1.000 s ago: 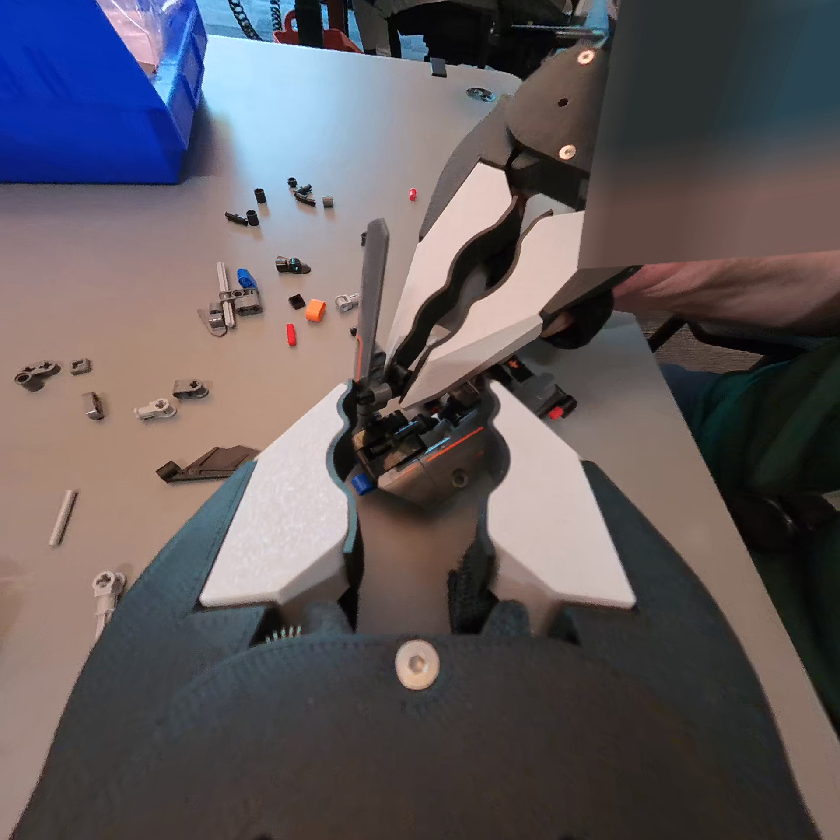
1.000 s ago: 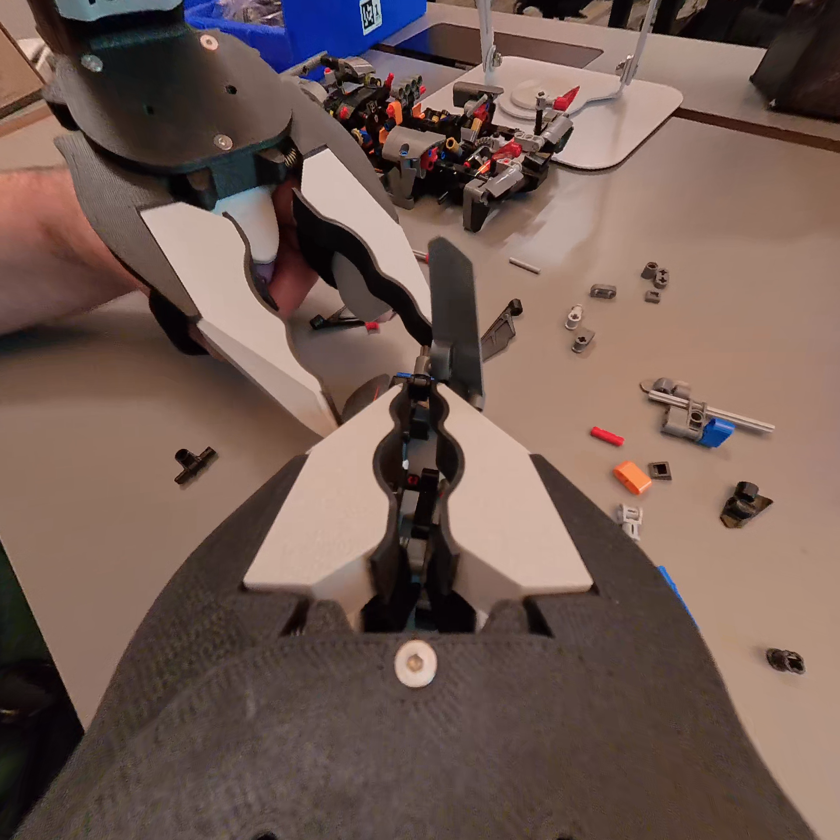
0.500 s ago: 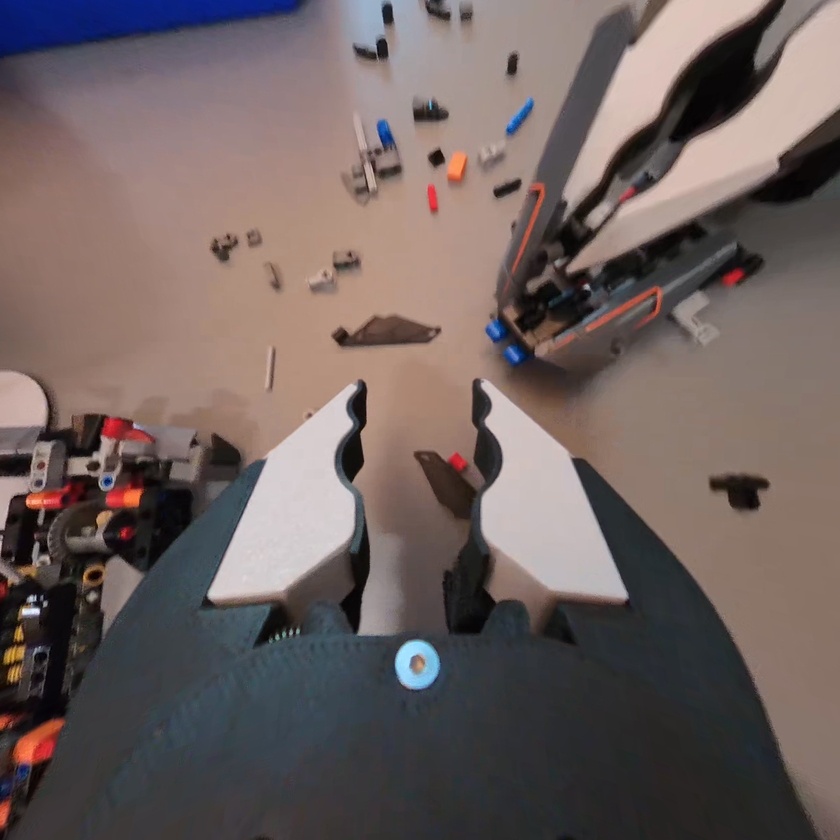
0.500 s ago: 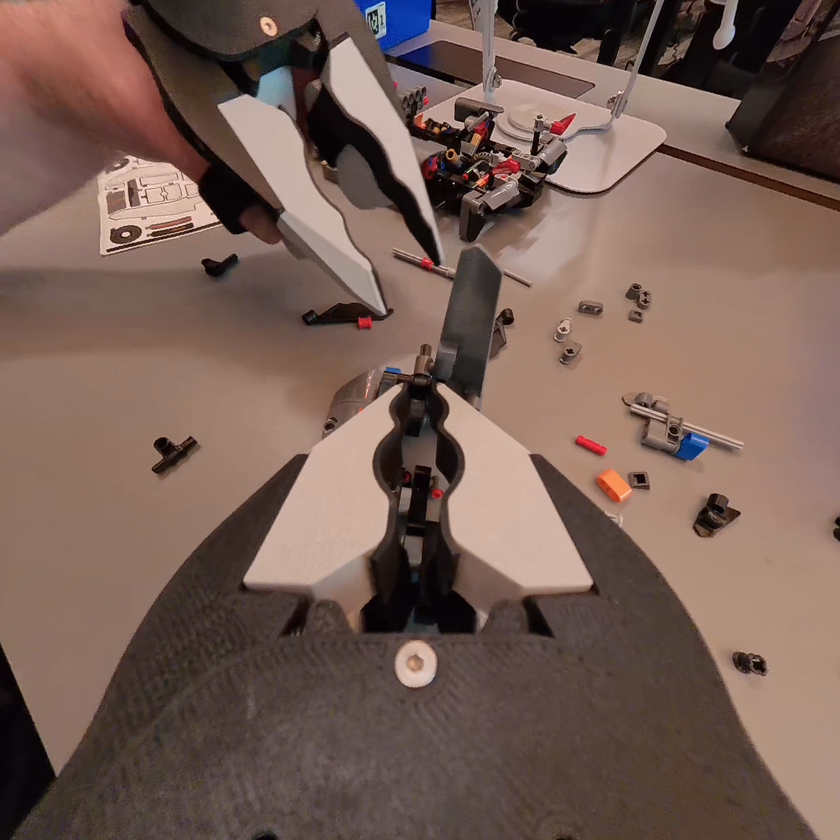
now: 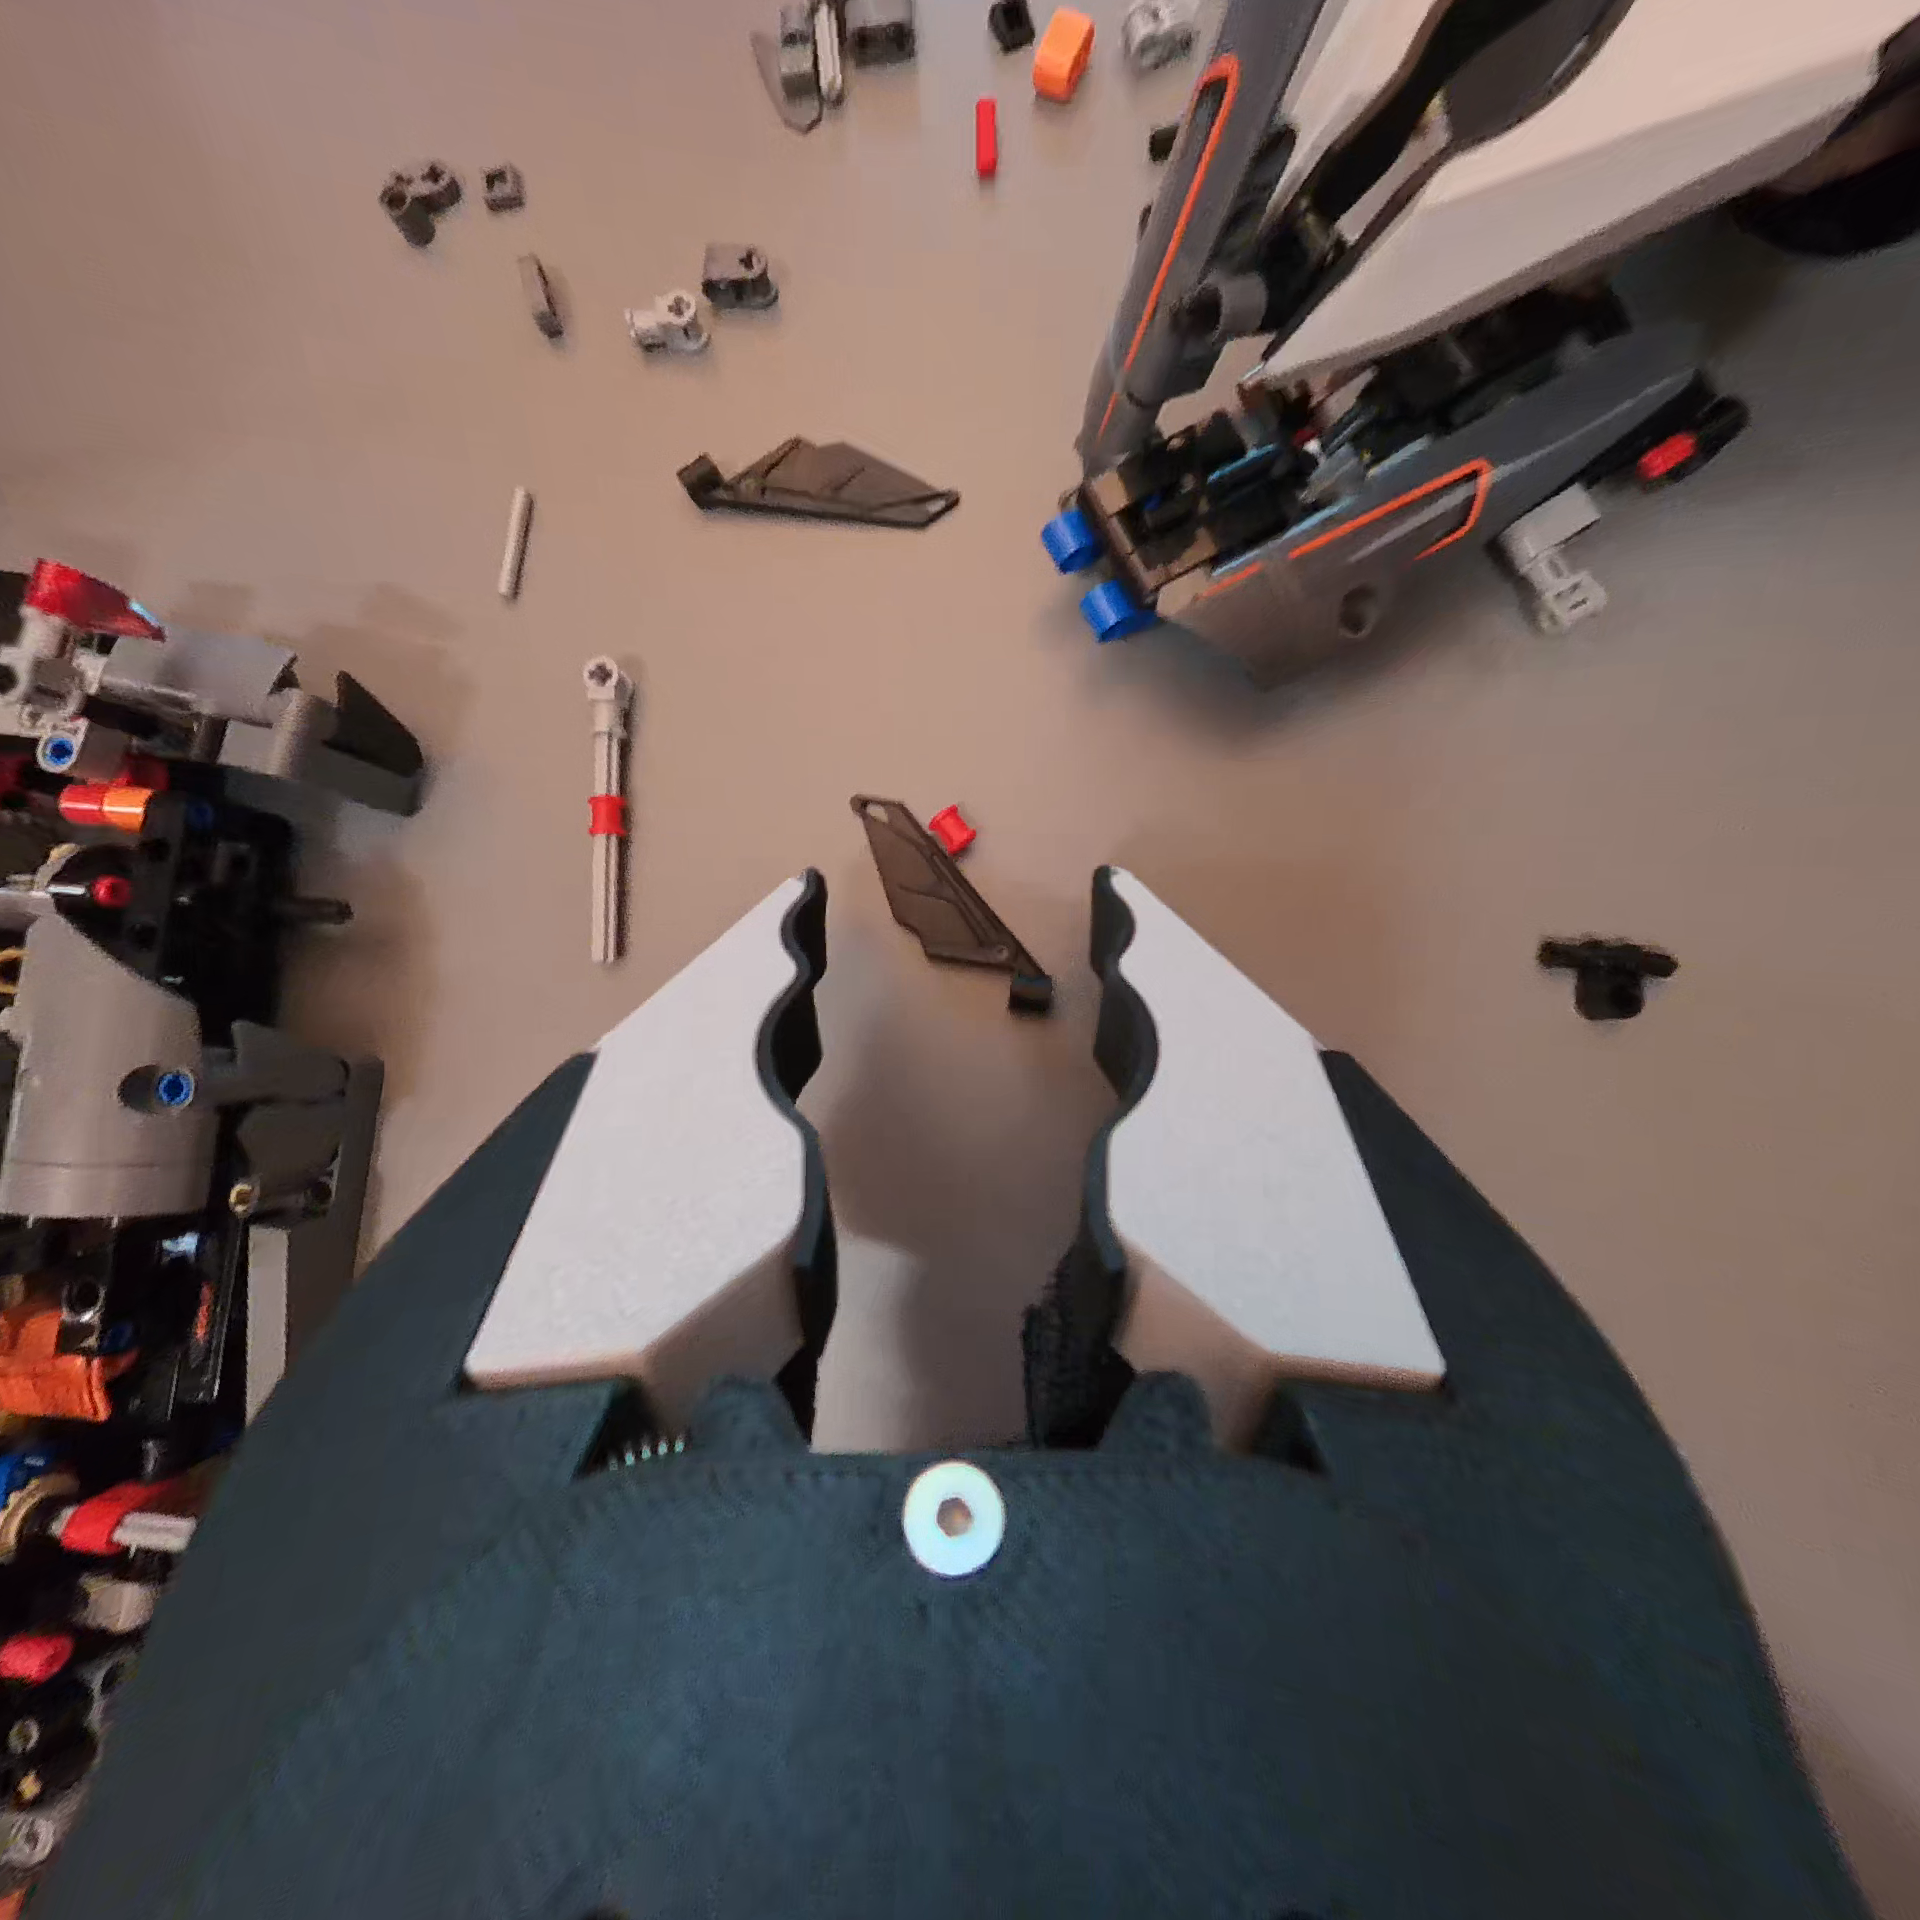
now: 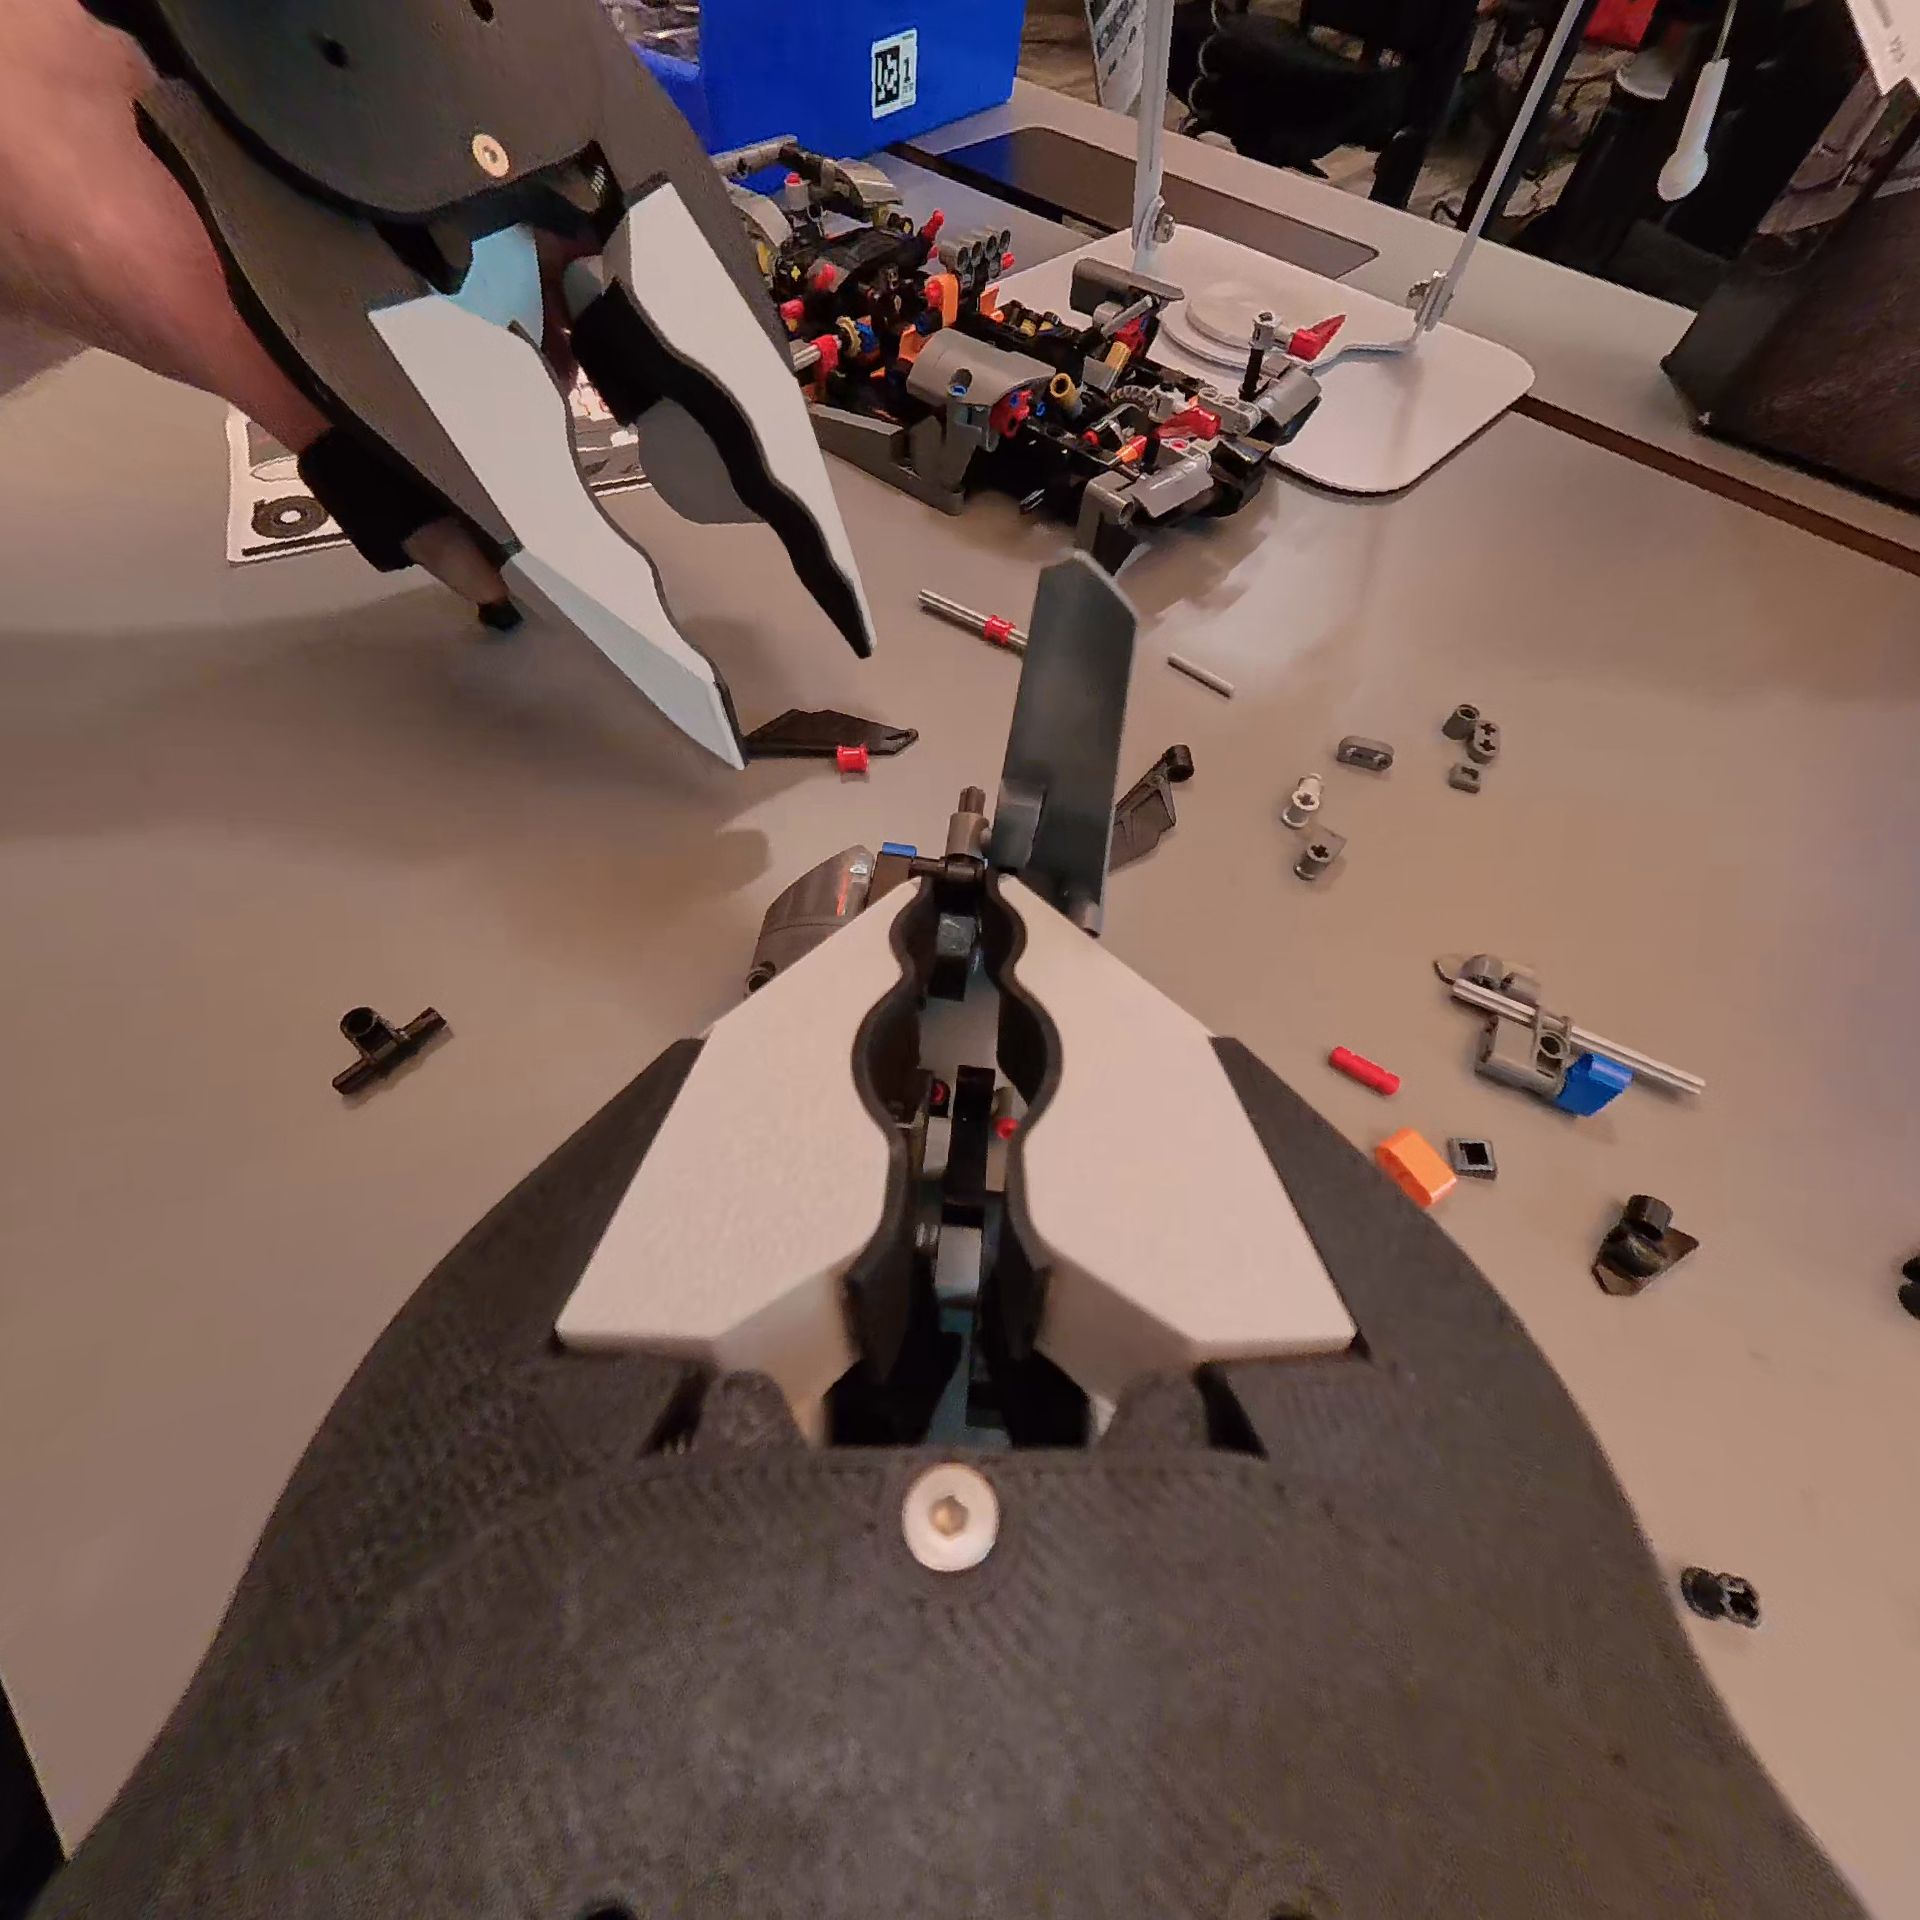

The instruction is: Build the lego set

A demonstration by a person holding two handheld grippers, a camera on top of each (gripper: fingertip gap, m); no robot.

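Left gripper (image 5: pixel 958 883) spread wide over a black panel piece (image 5: pixel 940 901) mid-table, right gripper (image 6: pixel 961 883) clamped on the grey sub-assembly (image 5: pixel 1309 520), its orange striping seen only from left wrist, car chassis (image 6: pixel 1039 405) cropped at table's far edge.

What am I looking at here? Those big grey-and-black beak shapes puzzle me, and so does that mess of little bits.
No robot: a person holds a pair of tongs in each hand, each with a camera looking along its two fingers. One picture is from the left tongs, open and empty over a flat black wing-shaped piece with a small red pin beside it. The other is from the right tongs, shut on a half-built grey Lego section with orange stripes. On the grey table lie scattered small Lego parts and a large, colourful part-built Lego car frame.
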